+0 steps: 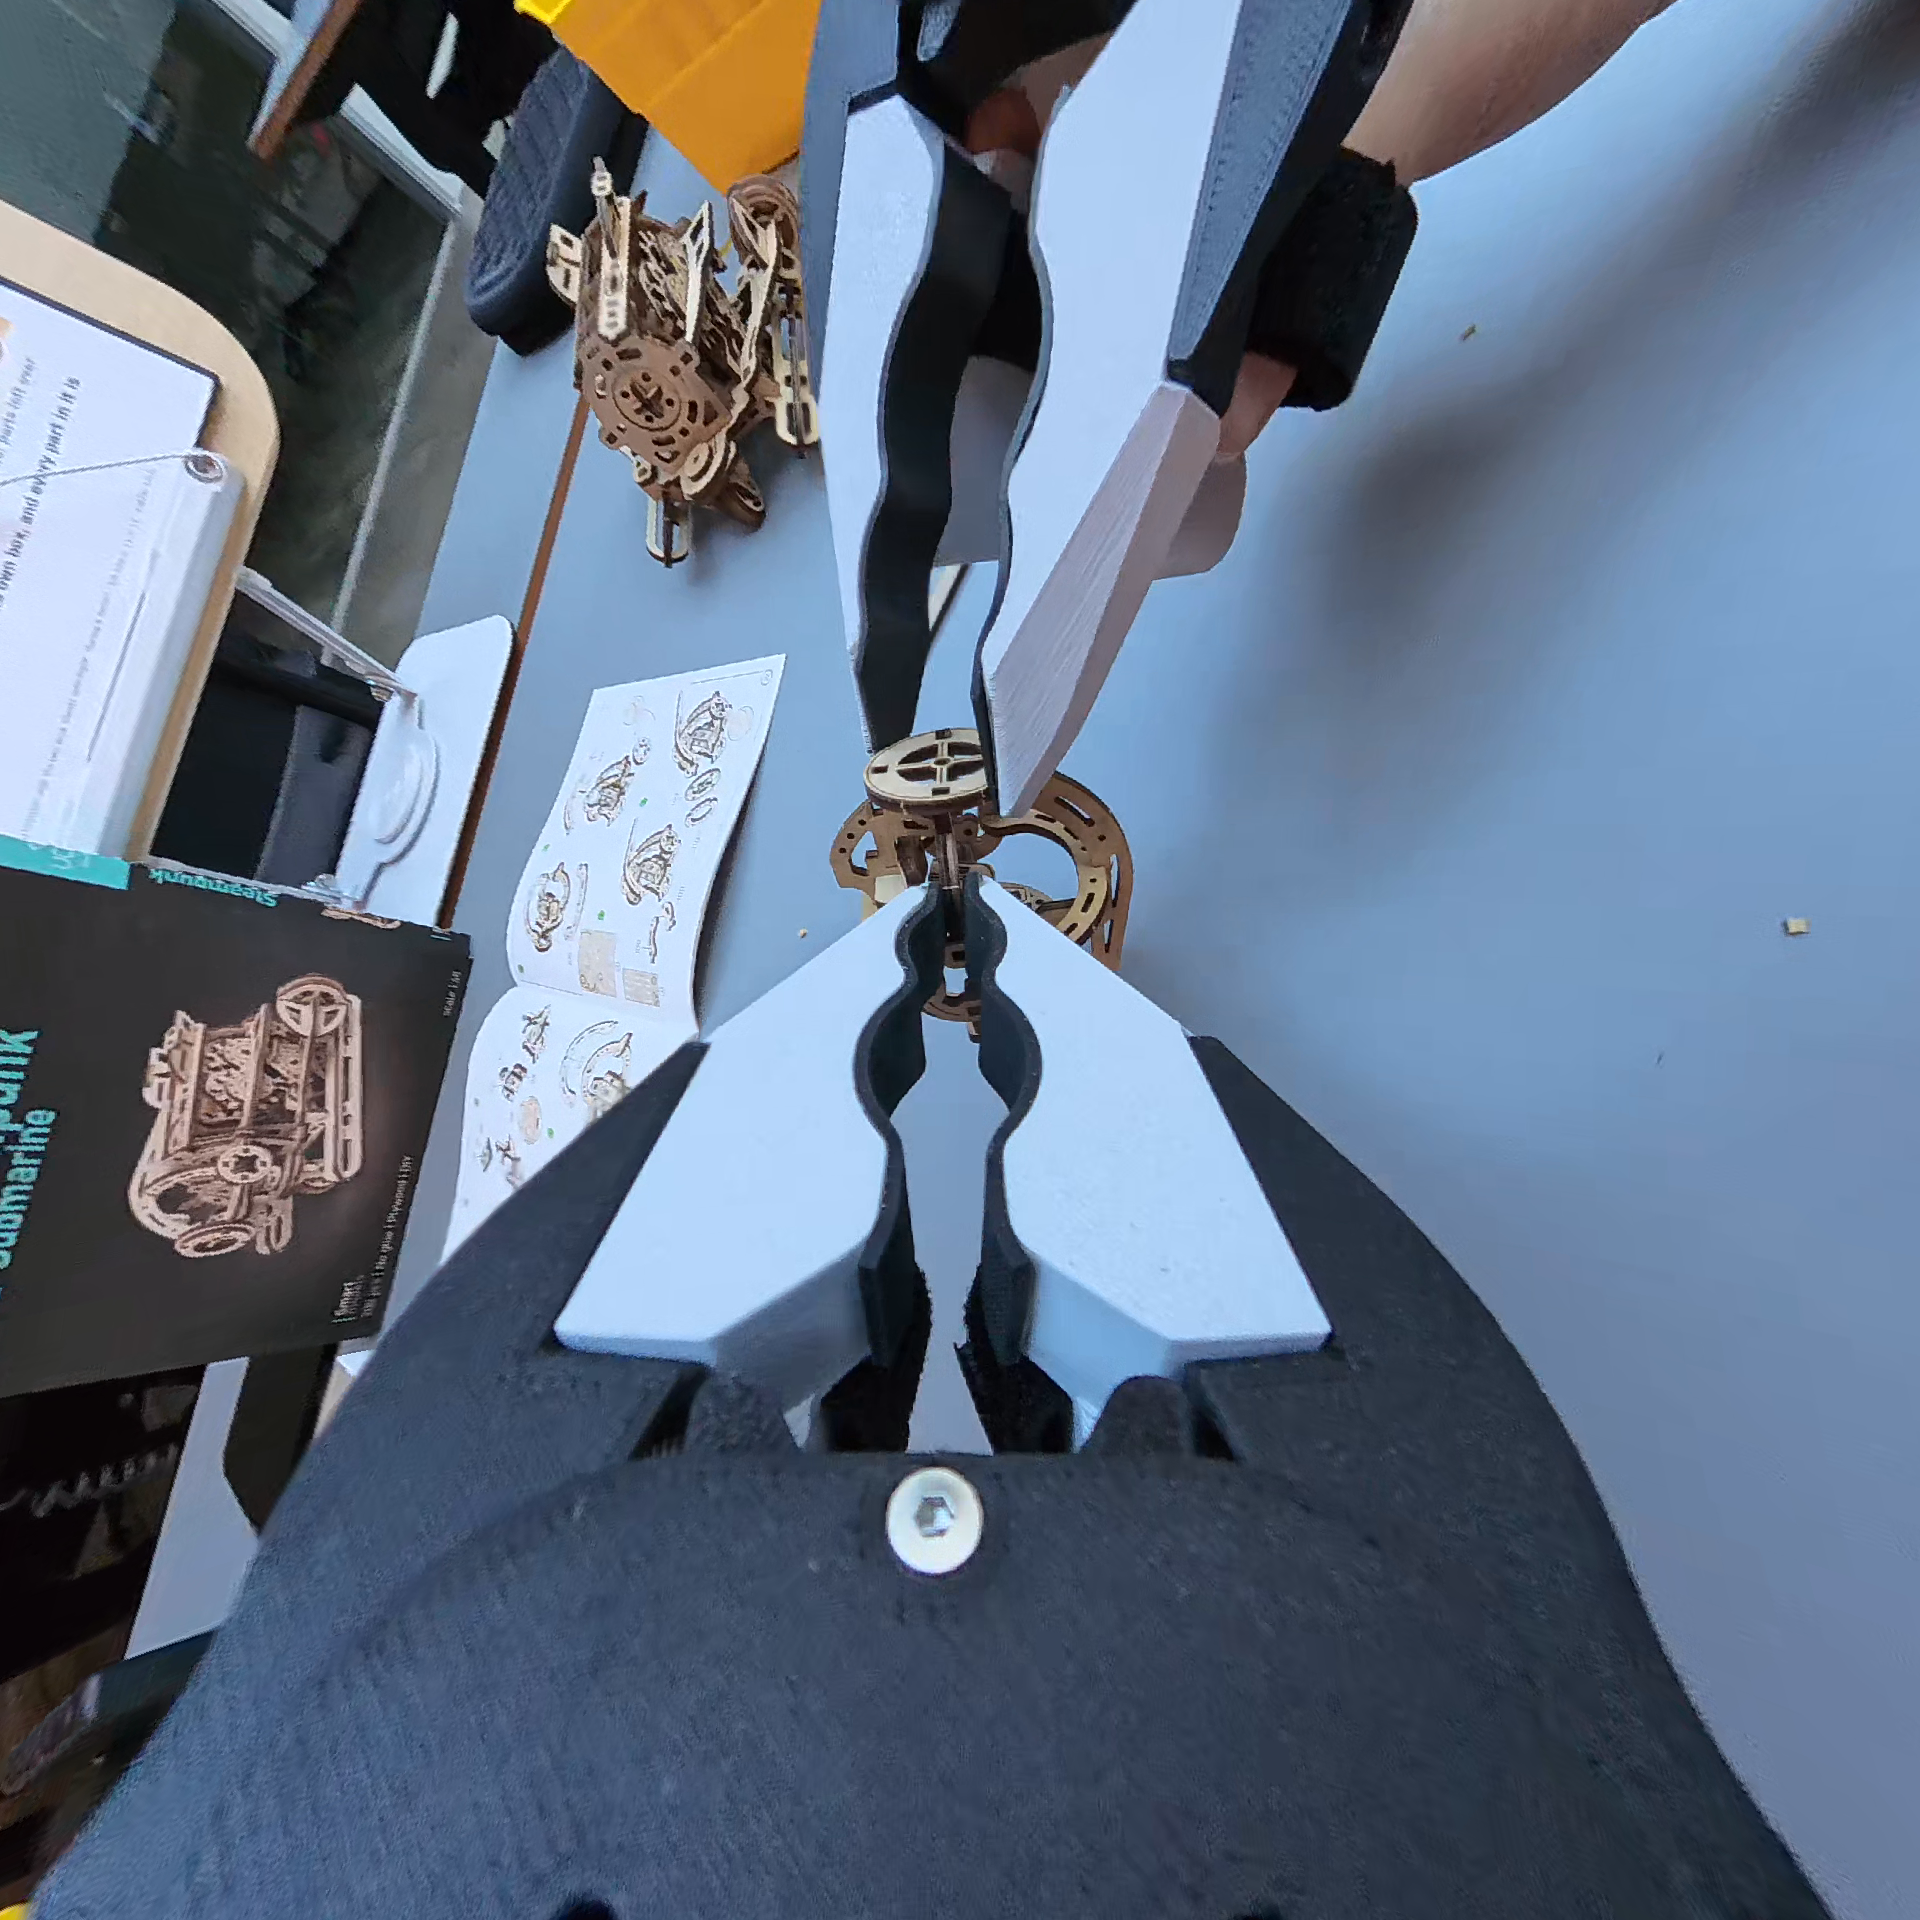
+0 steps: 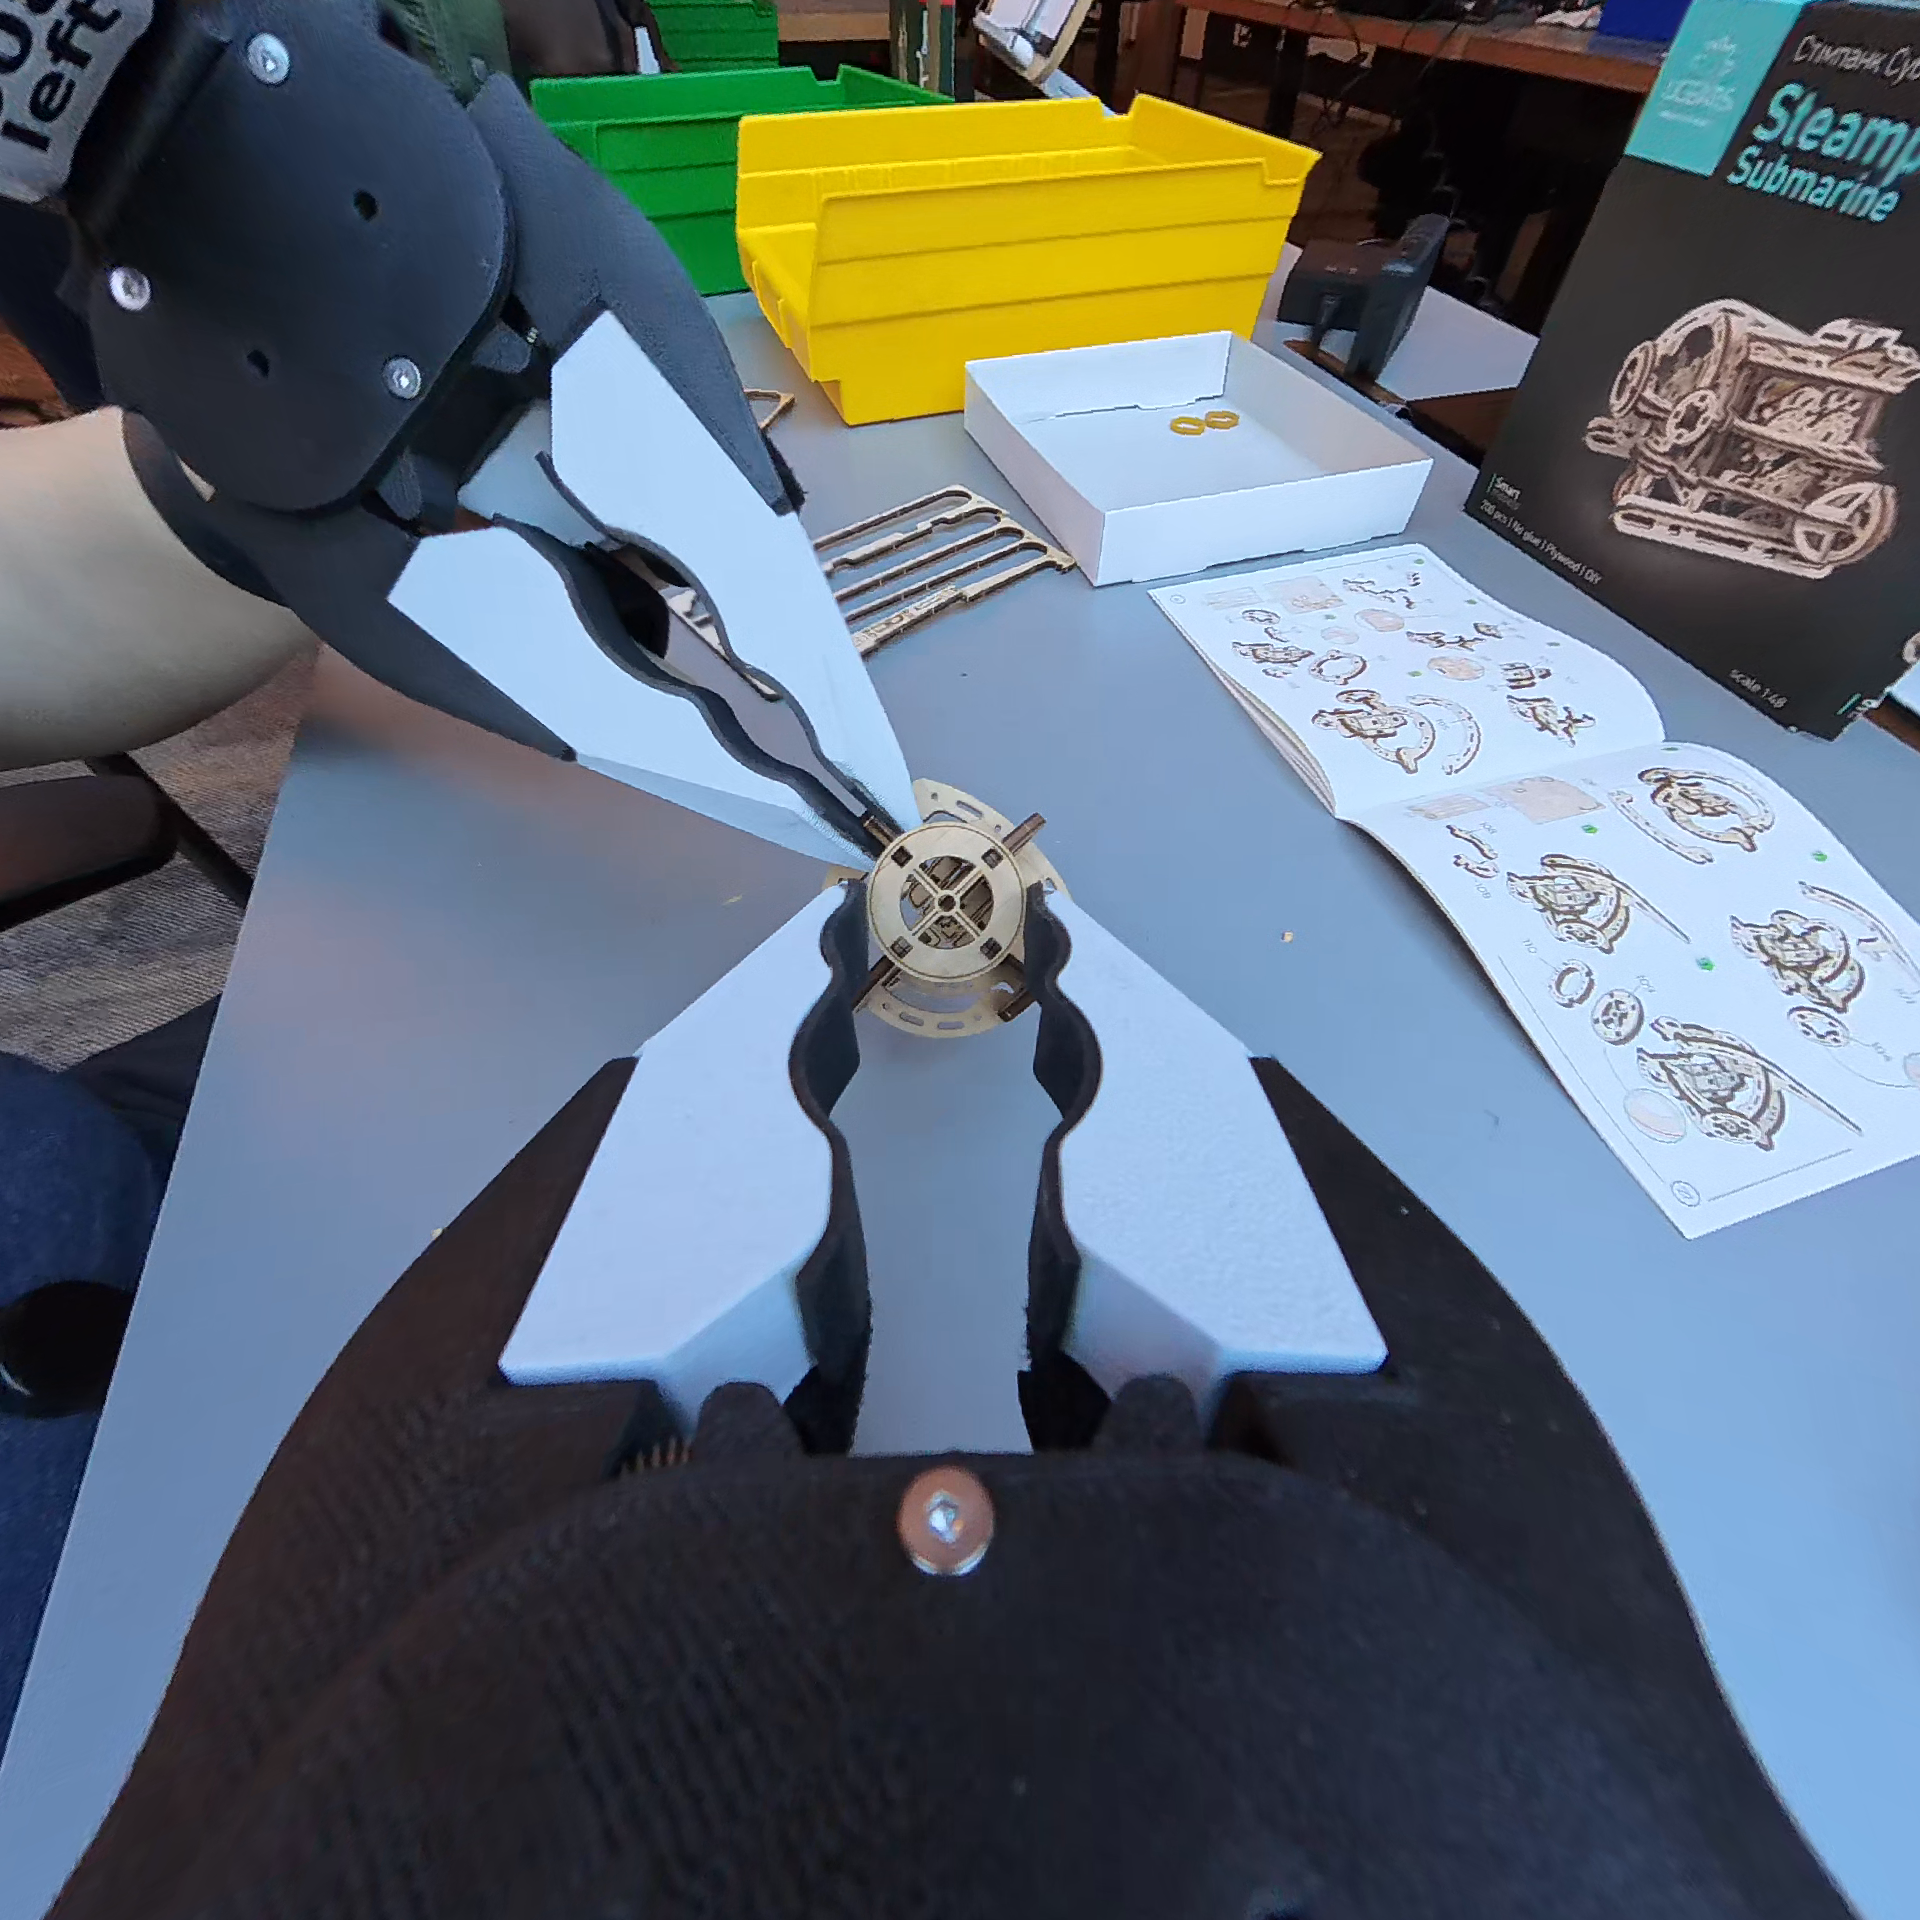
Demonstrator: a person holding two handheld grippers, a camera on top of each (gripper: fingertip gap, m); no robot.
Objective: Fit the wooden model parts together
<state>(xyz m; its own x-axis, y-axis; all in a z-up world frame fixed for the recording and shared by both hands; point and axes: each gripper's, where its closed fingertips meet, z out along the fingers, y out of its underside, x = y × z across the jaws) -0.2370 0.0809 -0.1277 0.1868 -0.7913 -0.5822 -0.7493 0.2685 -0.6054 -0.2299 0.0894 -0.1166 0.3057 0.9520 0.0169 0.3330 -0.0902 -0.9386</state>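
Note:
A small wooden sub-assembly is held just above the grey table [image 2: 1195,1299] between both grippers. It has a round spoked wheel [image 2: 943,906] in front of a curved ring plate [image 2: 935,1023]. In the left wrist view the wheel [image 1: 925,767] sits above the ring [image 1: 1096,862]. My right gripper [image 2: 943,935] is shut on the wheel, one finger on each side. It enters the left wrist view from the top [image 1: 940,764]. My left gripper [image 1: 948,899] is shut on a thin wooden piece of the same assembly. In the right wrist view it comes in from the upper left [image 2: 871,831].
An open instruction booklet [image 2: 1558,883] lies to the right, with the black kit box [image 2: 1745,364] behind it. A white tray [image 2: 1247,530] holds two yellow rings [image 2: 1203,422]. Yellow [image 2: 1018,239] and green [image 2: 644,135] bins stand behind. A wooden sprue frame [image 2: 935,561] lies flat. A built model [image 1: 675,364] stands farther off. My left and right fingertips are right by each other.

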